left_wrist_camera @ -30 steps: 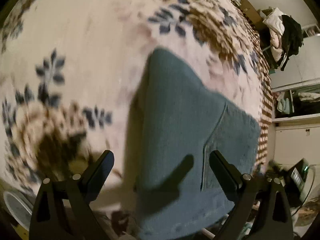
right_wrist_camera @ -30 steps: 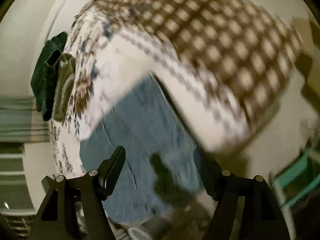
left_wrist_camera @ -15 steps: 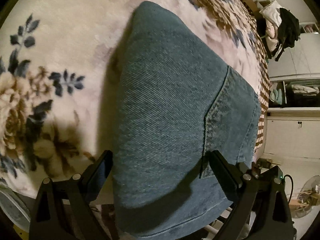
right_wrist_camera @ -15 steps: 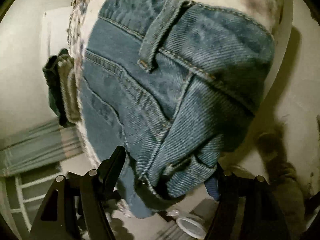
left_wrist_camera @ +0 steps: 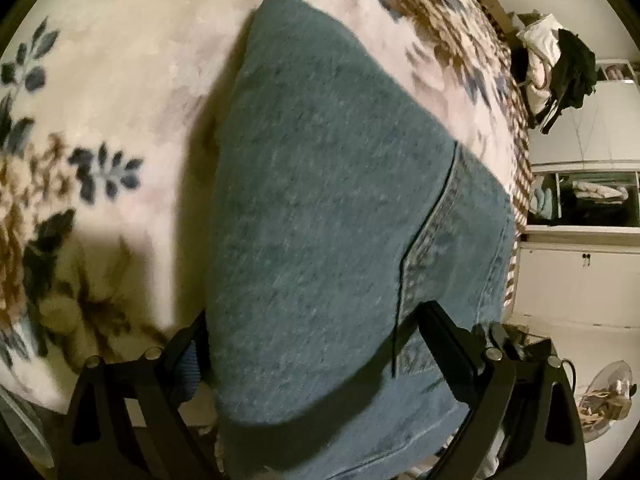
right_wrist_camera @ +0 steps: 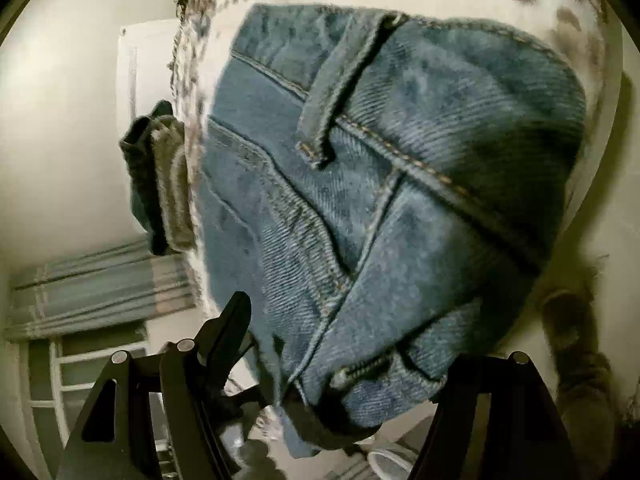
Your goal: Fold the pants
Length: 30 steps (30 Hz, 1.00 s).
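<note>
One pair of blue denim pants (left_wrist_camera: 332, 184) lies on a bed covered by one floral blanket (left_wrist_camera: 104, 92), and two grippers work at its near edge. In the left wrist view the left gripper (left_wrist_camera: 316, 344) has its two black fingers (left_wrist_camera: 444, 344) spread wide, with a broad folded panel of denim lying between them; one stitched side seam runs down toward the right-hand finger. The fabric reaches both fingers, but neither is seen pressing it.

In the right wrist view the right gripper (right_wrist_camera: 340, 364) meets the waistband end of the pants (right_wrist_camera: 380, 184), where one belt loop (right_wrist_camera: 344, 92) and one zipper (right_wrist_camera: 360, 370) show (the loop hangs loose from the band). The bunched denim fills the gap between its fingers (right_wrist_camera: 228, 328), and whether they pinch it cannot be told.

At the blanket's far edge sits one pile of dark folded clothes (right_wrist_camera: 156, 184). An open shelf compartment (left_wrist_camera: 596, 200) holds folded pale fabric.
</note>
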Tool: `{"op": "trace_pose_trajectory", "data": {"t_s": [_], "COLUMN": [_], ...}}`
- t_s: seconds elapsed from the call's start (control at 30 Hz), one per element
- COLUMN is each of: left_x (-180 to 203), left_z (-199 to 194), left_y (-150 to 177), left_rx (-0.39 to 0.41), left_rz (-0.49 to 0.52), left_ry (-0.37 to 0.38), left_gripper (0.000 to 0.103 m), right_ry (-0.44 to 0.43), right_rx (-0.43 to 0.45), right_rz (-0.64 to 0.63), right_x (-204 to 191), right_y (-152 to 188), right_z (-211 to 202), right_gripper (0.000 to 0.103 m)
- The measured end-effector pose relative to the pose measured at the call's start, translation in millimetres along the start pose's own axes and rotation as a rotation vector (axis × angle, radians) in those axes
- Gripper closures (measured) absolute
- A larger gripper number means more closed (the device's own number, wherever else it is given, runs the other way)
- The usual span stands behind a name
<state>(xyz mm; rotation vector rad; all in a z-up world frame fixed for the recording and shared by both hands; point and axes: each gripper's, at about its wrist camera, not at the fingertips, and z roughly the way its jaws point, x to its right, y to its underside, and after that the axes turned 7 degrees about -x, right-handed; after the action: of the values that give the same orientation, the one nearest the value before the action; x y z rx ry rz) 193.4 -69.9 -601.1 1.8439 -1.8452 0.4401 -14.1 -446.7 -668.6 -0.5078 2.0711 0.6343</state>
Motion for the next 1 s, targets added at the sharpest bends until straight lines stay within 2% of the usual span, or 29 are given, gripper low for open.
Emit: {"op": "trace_pose_trajectory", "data": {"t_s": [0.07, 0.17, 0.23, 0.33, 0.37, 0.4, 0.43, 0.47, 0.5, 0.57, 0.67, 0.83, 1.0], "left_x": [1, 3, 3, 1, 1, 1, 1, 2, 3, 4, 12, 35, 64], "left_z": [0, 2, 3, 2, 2, 1, 0, -2, -6, -13, -28, -59, -114], "left_y": [-3, -9, -13, -14, -14, -13, -12, -11, -8, -2, 5, 7, 6], "left_rx": [0.004, 0.010, 0.015, 0.025, 0.033, 0.038, 0.046, 0.056, 0.067, 0.085, 0.112, 0.136, 0.175], "left_rz": [-0.002, -0.009, -0.016, -0.025, -0.025, -0.024, -0.023, -0.019, -0.013, 0.000, 0.026, 0.056, 0.075], "left_ry": [0.011, 0.022, 0.027, 0.037, 0.040, 0.040, 0.036, 0.024, 0.020, 0.030, 0.026, 0.025, 0.015], "left_gripper": [0.006, 0.006, 0.006, 0.006, 0.006, 0.006, 0.013, 0.027, 0.035, 0.057, 0.074, 0.079, 0.079], "right_ry": [-0.043, -0.021, -0.061, -0.061, -0.054, -0.043, -0.008, 0.006, 0.009, 0.036, 0.066, 0.071, 0.067], "right_rx": [0.014, 0.028, 0.026, 0.024, 0.030, 0.037, 0.047, 0.052, 0.058, 0.068, 0.079, 0.092, 0.074], "right_rz": [-0.018, -0.044, -0.016, -0.032, -0.039, -0.043, -0.046, -0.046, -0.040, -0.048, -0.068, -0.089, -0.144], "right_x": [1, 4, 15, 17, 17, 17, 16, 16, 17, 10, -7, -46, -104], "right_y": [4, -2, -10, -10, -7, -5, -2, 0, 2, 5, 11, 21, 25], "right_z": [-10, -6, -4, -10, -11, -13, -15, -16, -19, -21, -24, -43, -54], "right_gripper": [0.028, 0.028, 0.028, 0.028, 0.030, 0.041, 0.048, 0.053, 0.055, 0.057, 0.060, 0.062, 0.063]}}
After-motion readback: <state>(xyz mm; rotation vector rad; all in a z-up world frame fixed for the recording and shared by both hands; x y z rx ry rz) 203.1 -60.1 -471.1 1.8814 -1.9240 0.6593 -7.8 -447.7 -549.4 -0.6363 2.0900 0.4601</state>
